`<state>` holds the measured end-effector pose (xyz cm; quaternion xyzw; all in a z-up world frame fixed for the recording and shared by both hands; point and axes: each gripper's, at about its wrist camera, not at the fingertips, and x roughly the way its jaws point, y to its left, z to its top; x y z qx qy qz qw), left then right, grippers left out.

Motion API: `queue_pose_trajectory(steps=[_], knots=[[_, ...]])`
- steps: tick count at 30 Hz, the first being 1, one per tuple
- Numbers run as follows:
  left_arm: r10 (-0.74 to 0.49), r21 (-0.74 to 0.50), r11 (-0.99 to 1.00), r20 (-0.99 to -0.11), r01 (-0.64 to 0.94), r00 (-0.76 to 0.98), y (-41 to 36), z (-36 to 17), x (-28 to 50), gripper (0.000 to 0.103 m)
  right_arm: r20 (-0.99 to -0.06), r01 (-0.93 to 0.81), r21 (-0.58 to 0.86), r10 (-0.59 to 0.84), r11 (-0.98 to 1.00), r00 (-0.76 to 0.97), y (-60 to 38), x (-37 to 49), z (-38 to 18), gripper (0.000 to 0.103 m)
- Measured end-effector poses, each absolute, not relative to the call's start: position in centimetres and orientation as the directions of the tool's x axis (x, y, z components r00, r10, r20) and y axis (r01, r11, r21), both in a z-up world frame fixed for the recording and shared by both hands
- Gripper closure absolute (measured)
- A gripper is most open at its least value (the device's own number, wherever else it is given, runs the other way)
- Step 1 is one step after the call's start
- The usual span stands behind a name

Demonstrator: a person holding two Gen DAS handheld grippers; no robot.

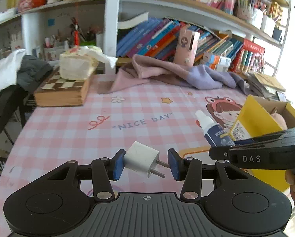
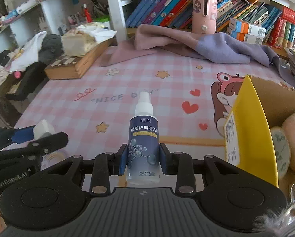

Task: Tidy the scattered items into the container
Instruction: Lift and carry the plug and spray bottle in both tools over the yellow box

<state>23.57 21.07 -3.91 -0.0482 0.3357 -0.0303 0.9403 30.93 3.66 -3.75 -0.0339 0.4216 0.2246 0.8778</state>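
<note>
from the left wrist view, the left gripper (image 1: 146, 163) is clenched on a white plug adapter (image 1: 141, 159), one blue pad against its flat back and the other against the tips of its two prongs. that hold looks thin to me: the prongs give little surface, so the carry wants to be slow and level, with no twisting, until the adapter is over the yellow cardboard box (image 1: 254, 118) that stands to the right on the pink checked tablecloth (image 1: 68, 130). the adapter sits squarely between the jaws, tilted a little, above the cloth. the right gripper (image 1: 222, 154) crosses in at the right edge, carrying its bottle toward the box.

from the right wrist view, the right gripper (image 2: 143, 159) grasps a blue spray bottle (image 2: 143, 138) by its lower body, both pads flat on the label, nozzle pointing away. this grip looks sound. the box (image 2: 250, 122) is just to the right, its near wall standing higher than the bottle's base, so i judge the bottle should clear that rim before the pads let go. a pink soft thing and a tape roll already lie inside.
</note>
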Motion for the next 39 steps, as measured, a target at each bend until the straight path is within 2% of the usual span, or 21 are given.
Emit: queue_pose_trajectory(steps=[6,11,17,21,25,33,39], knots=[[-0.102,-0.151,0.988,-0.603,0.012,0.791,21.7,-2.7,19.3,0.058,-0.737,-0.456,0.15,0.407,0.877,0.54,2.8,27.2,-2.1,0.072],[-0.126,-0.176,0.984,-0.591,0.026,0.797,21.4,-1.9,15.7,0.058,-0.721,-0.509,0.086,0.406,0.857,0.561,2.4,23.7,-1.3,0.072],[-0.156,-0.197,0.979,-0.572,0.05,0.805,21.1,-0.2,10.9,0.058,-0.708,-0.533,0.09,0.43,0.842,0.56,1.0,18.9,-0.3,0.072],[-0.191,-0.256,0.965,-0.556,0.053,0.809,21.1,0.8,7.7,0.058,-0.716,-0.554,0.097,0.445,0.827,0.539,0.2,15.5,0.2,0.072],[-0.204,-0.241,0.967,-0.53,0.084,0.823,20.2,1.8,4.6,0.058,-0.711,-0.577,0.09,0.458,0.812,0.534,-0.6,12.0,0.7,0.072],[-0.286,-0.316,0.94,-0.518,0.131,0.806,19.6,2.5,0.5,0.058,-0.712,-0.543,0.126,0.457,0.83,0.533,-2.8,6.8,1.6,0.072],[-0.326,-0.339,0.927,-0.513,0.161,0.794,18.7,2.3,-0.7,0.058,-0.724,-0.515,0.094,0.414,0.852,0.552,-4.4,4.9,2.0,0.072]])
